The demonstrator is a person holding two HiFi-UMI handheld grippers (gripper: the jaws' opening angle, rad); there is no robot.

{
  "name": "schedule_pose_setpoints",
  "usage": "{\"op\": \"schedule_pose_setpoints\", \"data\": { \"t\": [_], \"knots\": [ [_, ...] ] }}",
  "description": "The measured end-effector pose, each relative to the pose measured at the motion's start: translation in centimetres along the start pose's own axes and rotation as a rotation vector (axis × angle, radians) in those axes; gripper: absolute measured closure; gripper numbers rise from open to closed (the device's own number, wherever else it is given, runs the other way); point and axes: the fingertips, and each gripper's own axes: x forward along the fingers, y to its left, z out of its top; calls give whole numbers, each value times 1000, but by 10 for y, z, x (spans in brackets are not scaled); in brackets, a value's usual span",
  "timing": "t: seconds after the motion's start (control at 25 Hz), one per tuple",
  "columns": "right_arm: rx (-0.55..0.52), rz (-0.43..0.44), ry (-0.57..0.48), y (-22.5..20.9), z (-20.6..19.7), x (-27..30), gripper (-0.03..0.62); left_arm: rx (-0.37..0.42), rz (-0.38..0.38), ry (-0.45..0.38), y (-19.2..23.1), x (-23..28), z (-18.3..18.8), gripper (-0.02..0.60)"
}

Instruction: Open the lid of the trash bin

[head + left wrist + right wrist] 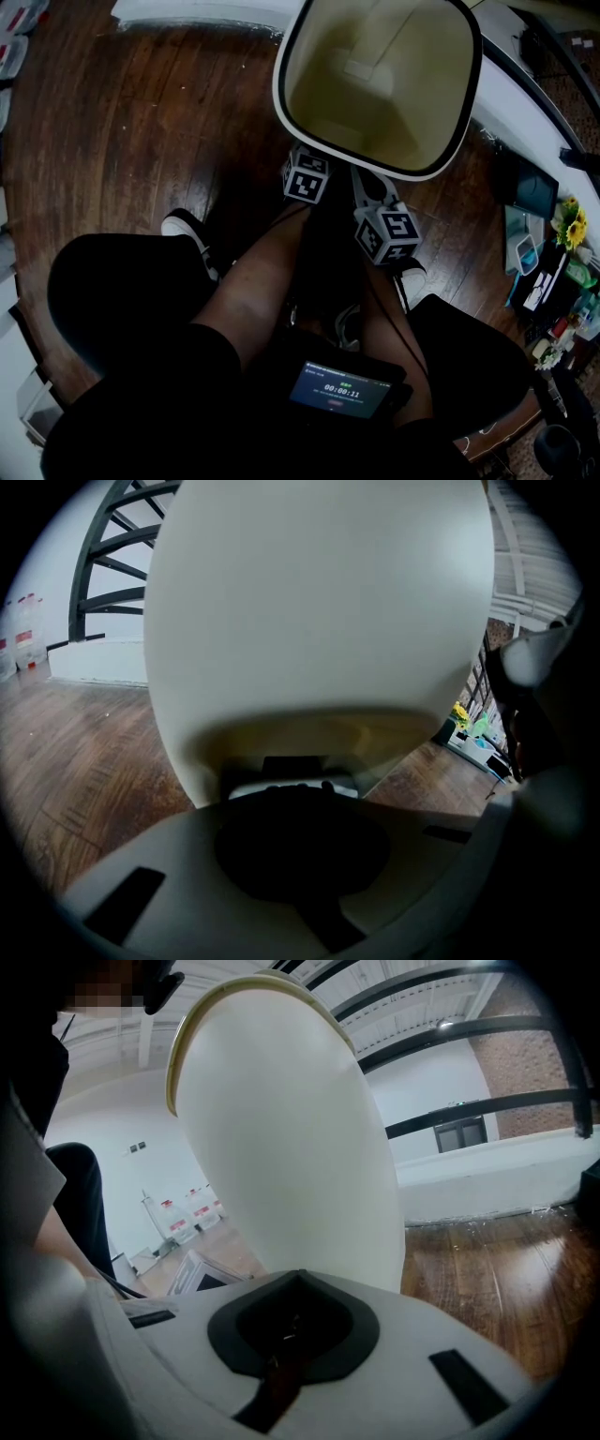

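Both hand-held grippers, left (pixel 295 794) and right (pixel 298 1279), sit closed, empty, beside the trash bin (pixel 278 84).
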Motion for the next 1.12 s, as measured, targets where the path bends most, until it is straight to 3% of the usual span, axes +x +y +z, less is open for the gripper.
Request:
{"op": "schedule_pose_setpoints", "data": {
  "t": [1.12],
  "knots": [
    [20,-5,-14,4,7,0,569,-61,-45,-119,-3,-11,7,571]
  ]
}}
